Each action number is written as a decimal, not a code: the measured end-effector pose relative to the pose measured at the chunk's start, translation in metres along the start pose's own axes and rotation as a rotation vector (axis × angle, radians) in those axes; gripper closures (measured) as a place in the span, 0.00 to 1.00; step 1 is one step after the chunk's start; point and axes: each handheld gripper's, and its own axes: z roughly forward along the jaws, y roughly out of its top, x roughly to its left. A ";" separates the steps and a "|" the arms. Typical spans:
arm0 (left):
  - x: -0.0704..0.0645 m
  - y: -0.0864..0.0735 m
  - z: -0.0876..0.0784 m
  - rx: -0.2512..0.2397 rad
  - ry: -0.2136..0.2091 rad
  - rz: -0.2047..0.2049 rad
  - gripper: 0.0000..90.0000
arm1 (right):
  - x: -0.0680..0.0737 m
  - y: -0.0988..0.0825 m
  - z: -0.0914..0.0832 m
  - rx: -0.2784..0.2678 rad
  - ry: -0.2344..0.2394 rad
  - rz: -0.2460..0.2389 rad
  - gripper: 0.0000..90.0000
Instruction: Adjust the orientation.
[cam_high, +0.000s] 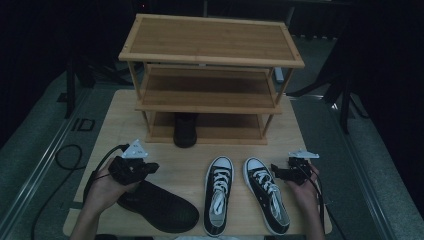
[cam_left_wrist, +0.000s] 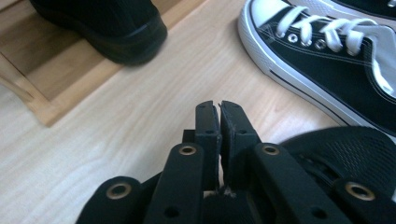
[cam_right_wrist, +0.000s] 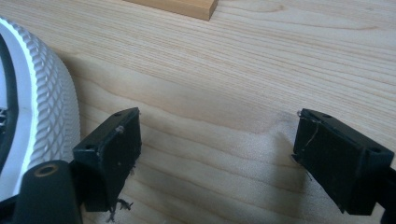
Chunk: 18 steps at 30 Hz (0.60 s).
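Observation:
A black mesh shoe (cam_high: 157, 206) lies at the table's front left, just below my left gripper (cam_high: 152, 167). In the left gripper view my left gripper (cam_left_wrist: 219, 109) is shut with nothing between its jaws, and the mesh shoe (cam_left_wrist: 359, 154) sits at its lower right. Two black-and-white sneakers (cam_high: 218, 195) (cam_high: 265, 194) lie side by side at the front middle. My right gripper (cam_high: 275, 172) stands open just right of the right sneaker. In its own view my right gripper (cam_right_wrist: 217, 140) frames bare table, with the sneaker's white toe cap (cam_right_wrist: 46, 107) beside the left jaw.
A three-shelf bamboo shoe rack (cam_high: 210, 60) stands at the back of the table (cam_high: 125, 125). Another black shoe (cam_high: 185, 131) (cam_left_wrist: 102, 23) sits on its bottom shelf, toe outward. A cable (cam_high: 65, 160) trails off the table's left side.

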 end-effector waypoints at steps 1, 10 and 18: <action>-0.001 -0.001 0.000 0.001 -0.003 0.000 0.99 | 0.000 0.000 0.000 0.001 0.000 0.001 0.17; -0.017 -0.008 0.012 0.048 -0.066 0.065 0.96 | 0.000 0.000 0.000 0.000 0.000 0.000 0.16; -0.031 -0.006 0.018 0.056 -0.116 0.093 0.92 | 0.000 0.000 0.000 0.000 0.000 0.000 0.17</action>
